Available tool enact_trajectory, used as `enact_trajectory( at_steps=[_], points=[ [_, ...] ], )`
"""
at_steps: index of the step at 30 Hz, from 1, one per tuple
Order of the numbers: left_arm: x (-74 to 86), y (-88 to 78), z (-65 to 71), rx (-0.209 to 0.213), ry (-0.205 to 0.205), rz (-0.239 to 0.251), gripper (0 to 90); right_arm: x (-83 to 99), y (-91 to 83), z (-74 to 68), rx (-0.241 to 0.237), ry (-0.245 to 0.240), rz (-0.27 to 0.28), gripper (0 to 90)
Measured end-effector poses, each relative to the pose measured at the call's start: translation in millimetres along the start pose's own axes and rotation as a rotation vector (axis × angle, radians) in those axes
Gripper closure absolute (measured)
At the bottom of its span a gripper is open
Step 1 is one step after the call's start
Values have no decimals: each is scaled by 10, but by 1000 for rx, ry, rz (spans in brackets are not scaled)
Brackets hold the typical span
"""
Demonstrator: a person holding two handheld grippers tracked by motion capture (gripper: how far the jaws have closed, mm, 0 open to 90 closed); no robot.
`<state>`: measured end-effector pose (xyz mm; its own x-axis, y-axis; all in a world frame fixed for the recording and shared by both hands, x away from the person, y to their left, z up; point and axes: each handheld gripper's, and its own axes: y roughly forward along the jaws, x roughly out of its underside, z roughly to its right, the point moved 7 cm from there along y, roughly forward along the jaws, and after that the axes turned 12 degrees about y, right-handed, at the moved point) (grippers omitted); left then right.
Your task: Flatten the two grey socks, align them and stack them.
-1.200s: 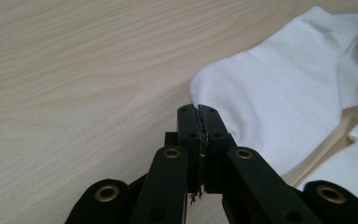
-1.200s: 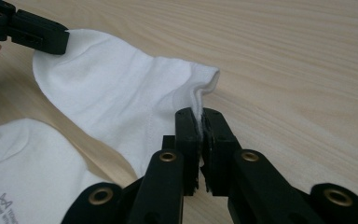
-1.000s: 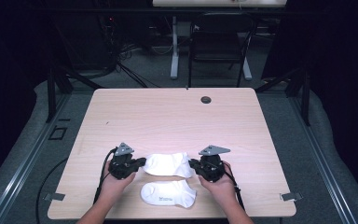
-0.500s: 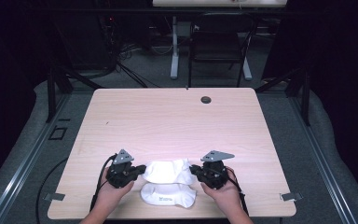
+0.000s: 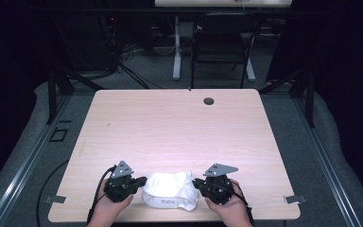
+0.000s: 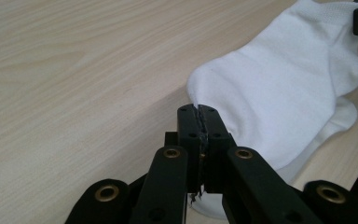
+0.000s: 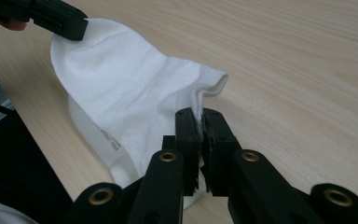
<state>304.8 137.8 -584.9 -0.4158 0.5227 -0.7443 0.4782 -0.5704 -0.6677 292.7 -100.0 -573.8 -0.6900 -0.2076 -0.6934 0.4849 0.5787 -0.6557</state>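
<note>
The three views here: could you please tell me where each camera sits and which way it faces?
High view: above the person's side, facing forward and down on the table; both hands, the left gripper and right gripper show.
Left gripper view: rides the left gripper, looking along its jaws, shut on the upper sock.
Right gripper view: rides the right gripper, jaws shut on that sock's other end.
Both gripper views share the sock, the lower sock under it, and each other's gripper.
</note>
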Motion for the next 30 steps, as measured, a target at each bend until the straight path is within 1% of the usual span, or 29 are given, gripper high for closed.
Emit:
enact_trajectory(
  at_steps=[1,2,3,4,6,7,8,9,11,12,13,17,18,20,22,28,30],
  points=[
    [6,-7,12,1,0,-1,893,23,-17,-8,-2,0,-7,859],
    [17,-15,30,4,-1,-5,893,34,-20,-22,-9,11,-4,859],
    [26,-21,50,5,-2,-6,892,53,-36,-32,-12,12,-14,859],
    [35,-24,74,8,-6,-5,893,64,-35,-49,-20,15,-4,859],
    [44,-29,103,10,-7,-9,892,95,-50,-67,-16,2,-16,859],
    [47,-31,110,11,0,-11,893,109,-54,-76,-13,0,-21,859],
    [52,-30,116,7,1,-11,892,118,-49,-83,-16,-4,-17,859],
    [58,-34,125,12,-5,-14,892,127,-48,-89,-15,-1,-20,859],
    [71,-30,129,8,-8,-14,892,140,-46,-89,-13,-9,-29,859],
    [79,-28,133,8,-14,-15,892,143,-39,-92,-14,-6,-26,859],
    [86,-24,130,5,-10,-14,892,148,-36,-92,-14,-7,-26,859],
    [122,3,127,7,-19,-19,892,184,-6,-88,-16,-9,-43,859],
    [132,9,125,9,-18,-25,892,190,9,-88,-13,-6,-39,859],
    [146,25,130,7,-14,-31,892,207,35,-81,-10,-14,-50,859],
    [156,40,133,1,-9,-33,892,220,51,-87,-13,-12,-60,859],
    [191,77,149,9,-6,-53,892,226,71,-75,-9,-11,-58,859],
    [198,94,162,4,-6,-57,892,233,73,-69,-9,-9,-57,859]
  ],
)
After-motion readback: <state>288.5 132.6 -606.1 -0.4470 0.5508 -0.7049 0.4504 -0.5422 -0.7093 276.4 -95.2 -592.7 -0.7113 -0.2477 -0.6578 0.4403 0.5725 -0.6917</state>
